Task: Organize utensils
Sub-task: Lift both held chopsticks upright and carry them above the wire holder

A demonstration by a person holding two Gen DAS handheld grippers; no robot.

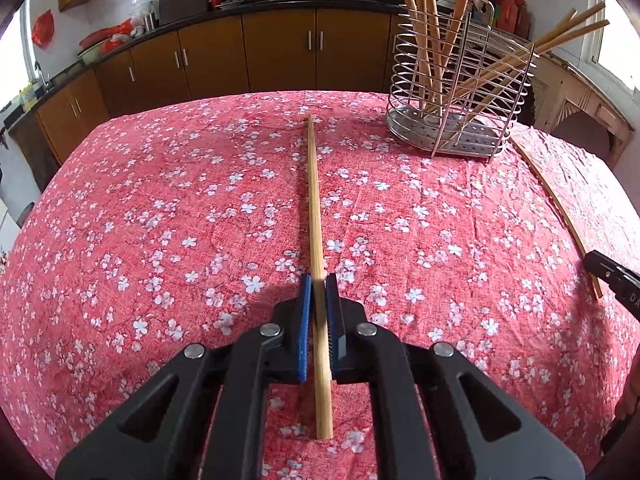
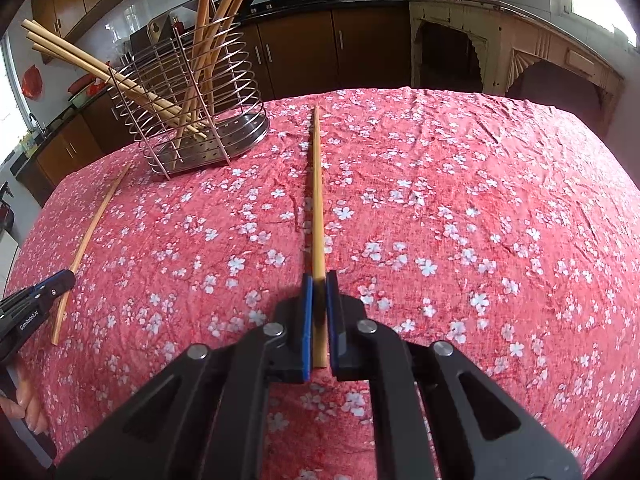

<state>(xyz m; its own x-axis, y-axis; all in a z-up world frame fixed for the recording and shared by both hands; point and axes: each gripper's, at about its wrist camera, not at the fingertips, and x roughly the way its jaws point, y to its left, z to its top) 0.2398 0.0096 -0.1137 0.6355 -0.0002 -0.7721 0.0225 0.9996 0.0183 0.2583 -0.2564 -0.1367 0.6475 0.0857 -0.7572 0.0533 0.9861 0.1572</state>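
Chopstick (image 2: 317, 200) near left gripper (image 2: 70, 276) ("GenRoboAI")

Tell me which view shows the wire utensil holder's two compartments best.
The right wrist view: the wire utensil holder sits unclipped, divider and perforated base visible. The left wrist view shows the holder too, but its chopsticks run out of frame.

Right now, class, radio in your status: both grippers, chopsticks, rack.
Left gripper shut on chopstick. Right gripper shut on second chopstick. Wire rack partly filled, path clear.
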